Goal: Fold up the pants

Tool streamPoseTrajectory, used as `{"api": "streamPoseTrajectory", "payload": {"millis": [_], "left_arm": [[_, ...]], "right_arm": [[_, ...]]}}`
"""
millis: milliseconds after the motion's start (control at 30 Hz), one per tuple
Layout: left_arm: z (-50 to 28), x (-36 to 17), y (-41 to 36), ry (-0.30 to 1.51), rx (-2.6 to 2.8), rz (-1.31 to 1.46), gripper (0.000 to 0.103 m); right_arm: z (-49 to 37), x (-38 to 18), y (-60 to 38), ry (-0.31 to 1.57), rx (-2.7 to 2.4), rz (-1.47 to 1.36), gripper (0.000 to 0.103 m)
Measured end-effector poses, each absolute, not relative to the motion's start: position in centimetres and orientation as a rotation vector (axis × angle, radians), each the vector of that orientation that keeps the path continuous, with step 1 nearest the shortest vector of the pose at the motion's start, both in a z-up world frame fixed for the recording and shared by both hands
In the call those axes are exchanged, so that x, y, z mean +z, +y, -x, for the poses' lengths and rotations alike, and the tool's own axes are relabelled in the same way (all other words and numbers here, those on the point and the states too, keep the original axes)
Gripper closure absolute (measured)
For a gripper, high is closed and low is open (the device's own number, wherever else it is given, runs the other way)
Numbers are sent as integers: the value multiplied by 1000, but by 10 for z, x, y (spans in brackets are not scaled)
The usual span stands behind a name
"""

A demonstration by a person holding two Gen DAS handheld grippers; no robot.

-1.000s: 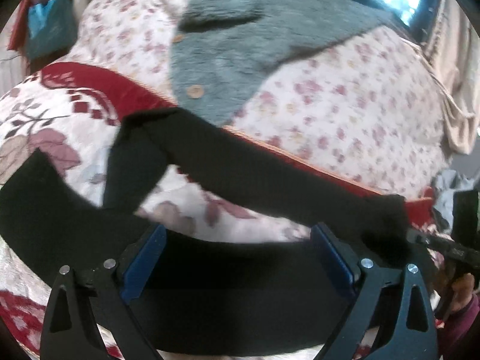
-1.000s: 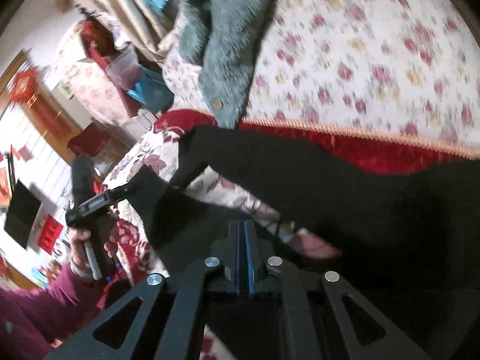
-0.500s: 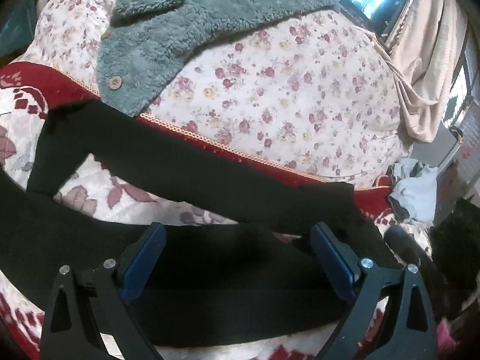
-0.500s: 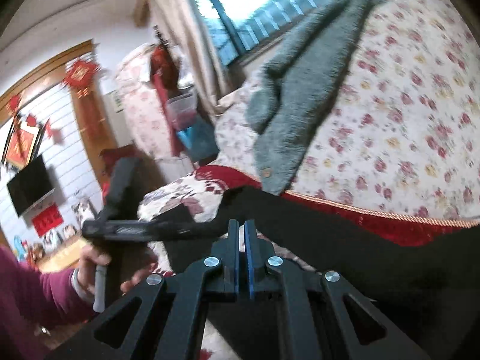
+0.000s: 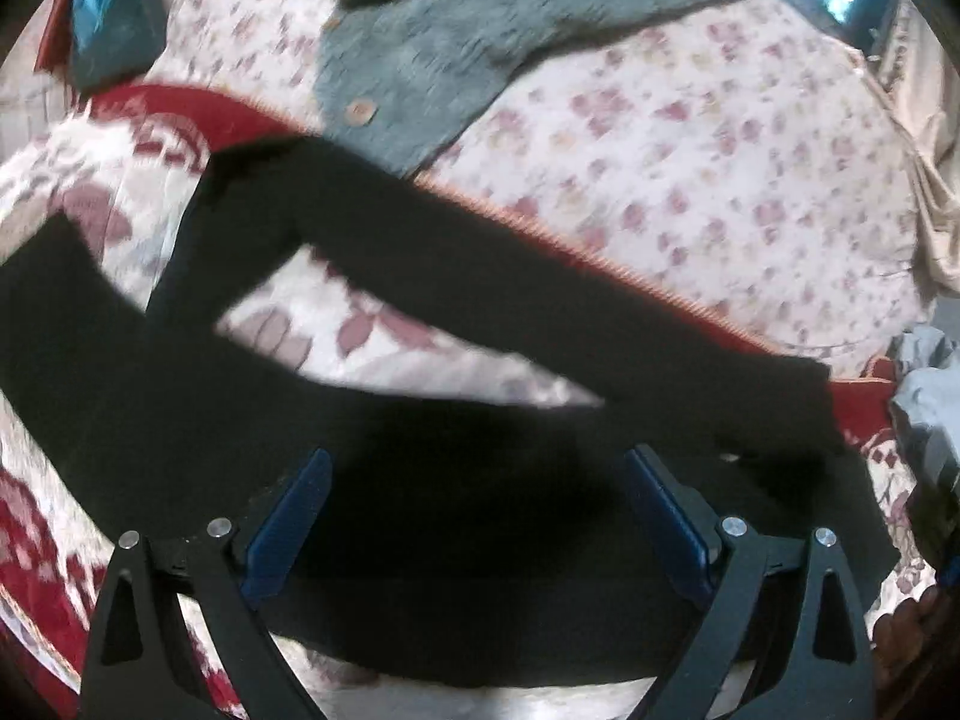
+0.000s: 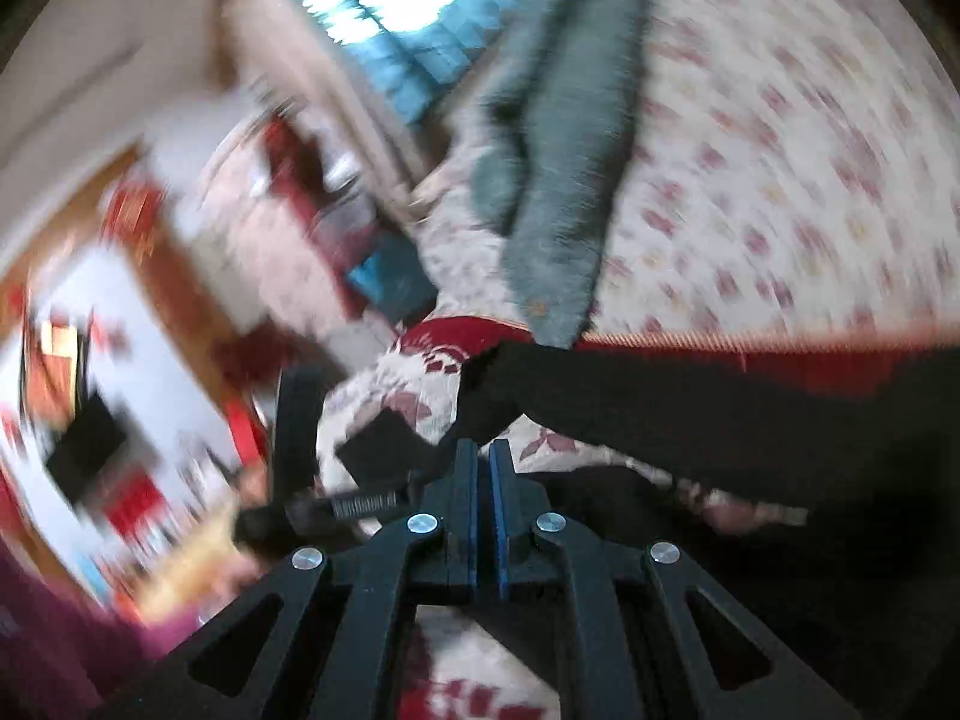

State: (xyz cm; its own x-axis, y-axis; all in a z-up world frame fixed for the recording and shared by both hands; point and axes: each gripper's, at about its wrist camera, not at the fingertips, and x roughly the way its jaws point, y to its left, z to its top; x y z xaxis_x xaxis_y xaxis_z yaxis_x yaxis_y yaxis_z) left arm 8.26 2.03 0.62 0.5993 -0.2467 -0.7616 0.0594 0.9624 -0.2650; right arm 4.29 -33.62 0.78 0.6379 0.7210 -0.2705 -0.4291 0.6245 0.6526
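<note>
Black pants lie spread on a red and white floral bed cover. One leg runs diagonally across the bed and its end is bent back at the upper left. My left gripper is open, its blue pads wide apart just above the pants. In the right wrist view the pants lie to the right. My right gripper has its jaws together; whether black cloth is pinched between them is not clear.
A grey-green fleece garment with a button lies on the flowered quilt behind the pants. A grey bundle sits at the right edge. The right wrist view, blurred, shows the left gripper's handle, a window and room furniture.
The left view swung right, then back left, over the pants. The right gripper rose, then tilted and dropped lower; its view is now motion-blurred. Both jaw states are unchanged.
</note>
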Motion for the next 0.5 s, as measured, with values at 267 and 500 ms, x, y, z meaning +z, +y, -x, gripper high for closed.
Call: {"api": "streamPoseTrajectory", "payload": {"millis": [267,500], "left_arm": [[-75,-2,10,904,-219,252,6],[-76,-4,5,910,-234,256,6]], "right_arm": [[-35,15,-342,482,696,-624,93],[-57,8,-326,712,740,-653,93]]}}
